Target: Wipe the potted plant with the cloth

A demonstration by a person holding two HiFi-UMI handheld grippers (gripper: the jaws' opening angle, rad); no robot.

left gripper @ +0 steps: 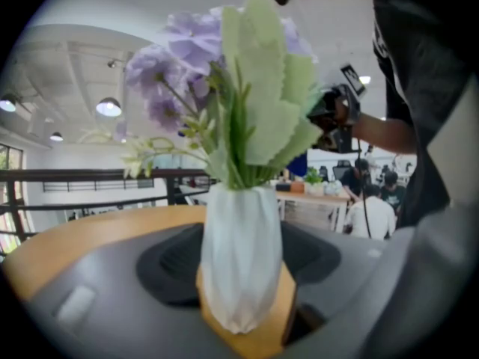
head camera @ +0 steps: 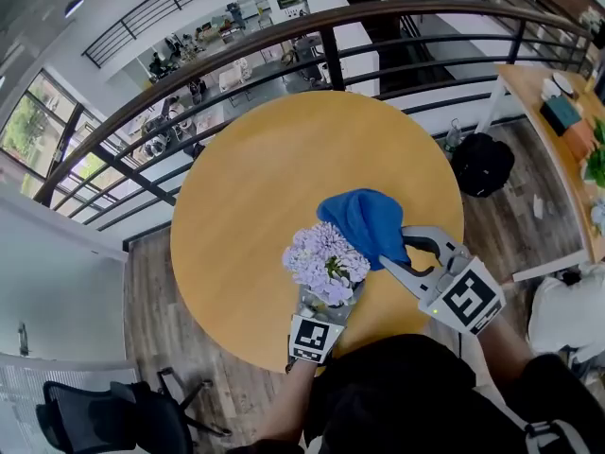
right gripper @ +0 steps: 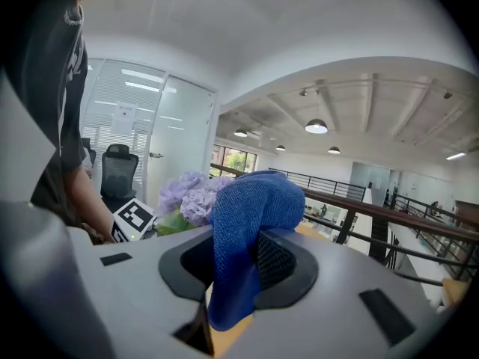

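The potted plant, purple flowers [head camera: 326, 261] and pale green leaves [left gripper: 266, 103] in a faceted white vase [left gripper: 241, 260], stands at the near edge of the round wooden table [head camera: 255, 187]. My left gripper [head camera: 321, 315] is shut on the vase, which sits upright between its jaws [left gripper: 243, 305]. The blue cloth [head camera: 364, 220] hangs bunched from my right gripper [head camera: 402, 253], which is shut on it. In the right gripper view the cloth [right gripper: 251, 223] drapes over the jaws [right gripper: 232, 305], with the flowers [right gripper: 187, 197] just to its left. Cloth and flowers look close or touching.
A dark metal railing [head camera: 284, 36] curves behind the table. A second table [head camera: 558, 130] with boxes and greenery stands at the right. A black bag [head camera: 482, 164] lies on the wooden floor, and an office chair [head camera: 113, 414] is at the lower left.
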